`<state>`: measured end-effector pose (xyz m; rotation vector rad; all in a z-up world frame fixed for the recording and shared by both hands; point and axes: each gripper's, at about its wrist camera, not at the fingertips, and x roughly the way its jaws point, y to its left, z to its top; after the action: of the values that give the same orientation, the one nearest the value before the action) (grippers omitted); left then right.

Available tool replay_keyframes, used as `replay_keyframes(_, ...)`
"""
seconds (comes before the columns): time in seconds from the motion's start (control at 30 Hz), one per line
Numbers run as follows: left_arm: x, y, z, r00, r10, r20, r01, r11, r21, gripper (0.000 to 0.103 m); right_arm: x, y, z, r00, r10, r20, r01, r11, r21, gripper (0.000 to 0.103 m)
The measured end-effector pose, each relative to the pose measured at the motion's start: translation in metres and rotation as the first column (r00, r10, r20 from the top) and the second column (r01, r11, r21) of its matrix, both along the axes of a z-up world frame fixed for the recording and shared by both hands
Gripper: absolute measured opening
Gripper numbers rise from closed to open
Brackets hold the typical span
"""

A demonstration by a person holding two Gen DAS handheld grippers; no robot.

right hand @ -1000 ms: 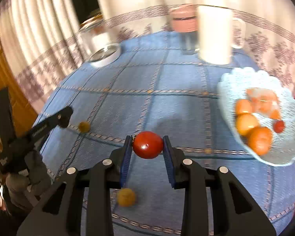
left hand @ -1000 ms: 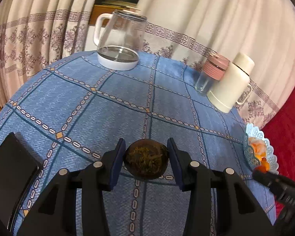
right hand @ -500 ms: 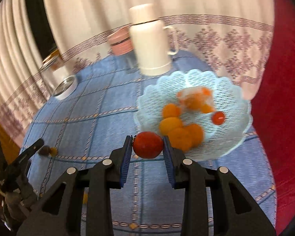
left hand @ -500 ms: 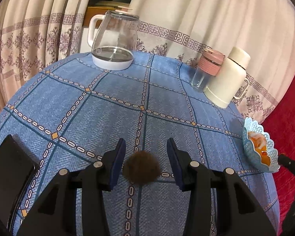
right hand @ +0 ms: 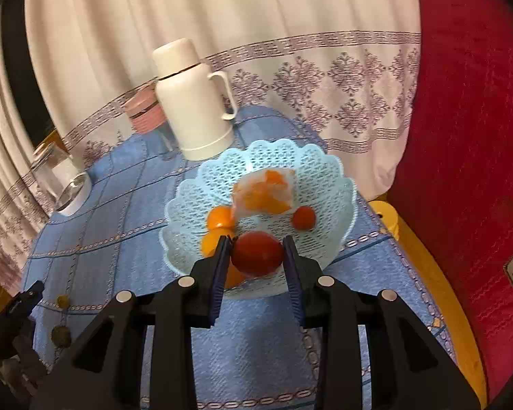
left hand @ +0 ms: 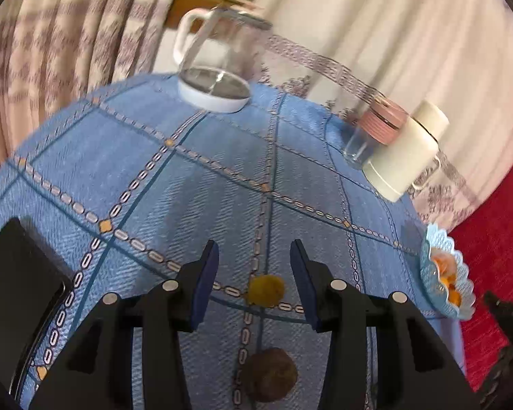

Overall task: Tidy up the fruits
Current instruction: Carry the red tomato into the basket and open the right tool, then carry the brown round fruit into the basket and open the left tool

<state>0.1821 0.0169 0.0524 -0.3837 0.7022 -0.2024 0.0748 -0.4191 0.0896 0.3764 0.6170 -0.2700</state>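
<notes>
Left gripper (left hand: 254, 280): jaws apart, nothing between the pads; dark brown fruit (left hand: 269, 378), gripped a second ago, now lying free on the blue checked desk (left hand: 195, 184) below and between the jaws, just short of a small yellow fruit (left hand: 266, 290) on the cloth ahead. Reads as a release, meant or not, so this fruit stays outside the basket and needs a fresh pickup. Glass kettle (left hand: 215, 71), pink-lidded jar (left hand: 376, 133) and white flask (left hand: 407, 157) unmoved at the far edge. Blue lattice basket (right hand: 195, 205) now directly ahead of the right gripper (right hand: 256, 256), where a second ago it sat off to one side. Right gripper clamped narrow on the red tomato (right hand: 257, 254), tomato poised over the near rim, not yet set down. Already in the basket: oranges (right hand: 219, 217), a small red fruit (right hand: 303, 218), a clear bag of orange pieces (right hand: 265, 193). Judged next: lower slightly past the rim and open the right gripper. Risk: tomato rolling onto the oranges and out over the low rim.
</notes>
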Motion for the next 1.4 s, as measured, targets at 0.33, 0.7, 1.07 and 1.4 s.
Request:
replay_keyframes(0.33, -0.021, 0.008, -0.008, 0.999, -0.036, 0.000, 0.036, 0.999, 0.009, 0.044, 0.016, -0.017, -0.010, 0.999, -0.038, -0.019, 0.038, 0.999, -0.005, 0.033)
replay_keyframes(0.7, -0.043, -0.017, -0.017, 0.984, -0.179, -0.026, 0.180, 0.981, 0.077, 0.046, 0.002, -0.012, -0.019, 0.999, -0.049, -0.009, 0.049, 0.999, 0.017, 0.039)
replay_keyframes(1.07, -0.041, -0.036, -0.027, 0.968, -0.226, -0.111, 0.241, 0.958, 0.153, 0.046, -0.014, -0.005, -0.022, 0.999, -0.040, 0.024, 0.040, 0.999, -0.002, 0.050)
replay_keyframes(1.4, -0.046, -0.055, -0.030, 0.965, -0.219, -0.142, 0.252, 0.924, 0.289, 0.045, -0.019, -0.012, -0.033, 0.999, -0.040, 0.029, 0.039, 0.999, 0.033, 0.050)
